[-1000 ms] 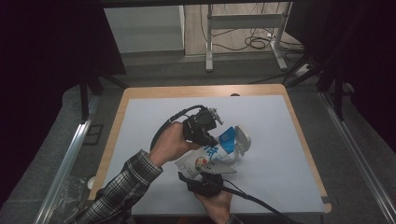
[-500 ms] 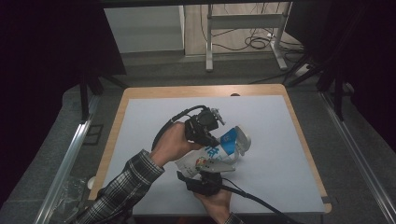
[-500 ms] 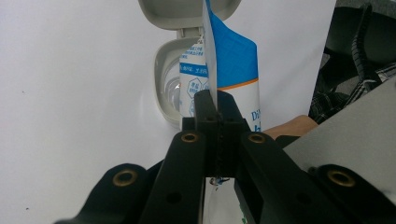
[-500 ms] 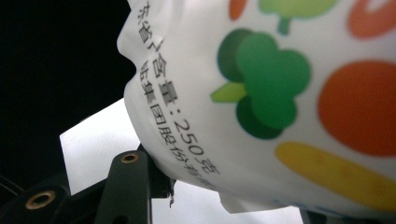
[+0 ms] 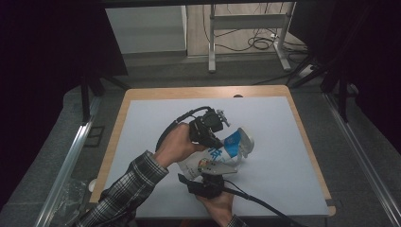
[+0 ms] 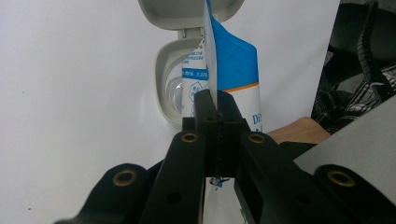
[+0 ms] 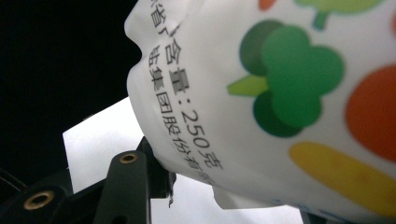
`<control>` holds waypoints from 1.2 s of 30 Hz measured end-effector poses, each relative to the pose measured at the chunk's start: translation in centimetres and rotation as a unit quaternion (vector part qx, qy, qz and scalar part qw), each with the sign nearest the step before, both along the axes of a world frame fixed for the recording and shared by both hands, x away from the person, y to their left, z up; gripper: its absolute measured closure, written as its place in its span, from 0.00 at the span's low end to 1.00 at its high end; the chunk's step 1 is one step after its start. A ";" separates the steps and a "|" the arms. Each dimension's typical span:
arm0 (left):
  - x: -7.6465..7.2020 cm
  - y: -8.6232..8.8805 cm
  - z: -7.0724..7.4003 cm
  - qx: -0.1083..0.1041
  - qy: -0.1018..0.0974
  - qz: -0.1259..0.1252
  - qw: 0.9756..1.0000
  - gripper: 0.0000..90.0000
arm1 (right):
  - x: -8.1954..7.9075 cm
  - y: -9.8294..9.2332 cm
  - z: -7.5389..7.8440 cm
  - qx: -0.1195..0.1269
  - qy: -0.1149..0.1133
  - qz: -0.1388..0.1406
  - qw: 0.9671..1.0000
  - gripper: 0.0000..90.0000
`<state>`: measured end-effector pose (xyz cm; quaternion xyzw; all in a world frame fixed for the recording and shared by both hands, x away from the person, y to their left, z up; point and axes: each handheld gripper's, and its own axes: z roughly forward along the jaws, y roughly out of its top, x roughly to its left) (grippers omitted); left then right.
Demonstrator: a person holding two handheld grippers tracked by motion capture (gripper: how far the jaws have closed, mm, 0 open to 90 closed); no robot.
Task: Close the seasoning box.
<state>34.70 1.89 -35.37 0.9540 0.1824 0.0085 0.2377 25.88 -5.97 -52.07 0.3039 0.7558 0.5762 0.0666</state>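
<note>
A soft white and blue bag [image 5: 208,161] printed with vegetables lies near the table's front, between the two grippers. In the left gripper view my left gripper [image 6: 212,100] is shut on a thin upright edge of the bag [image 6: 238,70]; from above, the left gripper [image 5: 216,142] comes at the bag from the far side. A grey round container [image 6: 170,88] with its hinged lid open lies just beyond the bag. My right gripper [image 5: 212,171] holds the bag's near end. Its left finger [image 7: 135,182] presses into the bulging bag [image 7: 261,93], and the other finger is hidden.
The pale mat [image 5: 156,127] covers a wooden table [image 5: 198,92]. Metal rails [image 5: 66,161] run along both sides on the floor. A table frame and cables [image 5: 255,42] stand beyond the far edge. Dark curtains close off left and right.
</note>
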 end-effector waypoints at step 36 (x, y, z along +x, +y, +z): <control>1.0 -2.4 0.5 0.069 -0.002 -0.024 0.997 1.00 | 0.2 -0.1 0.7 0.010 -0.009 0.015 1.000 0.57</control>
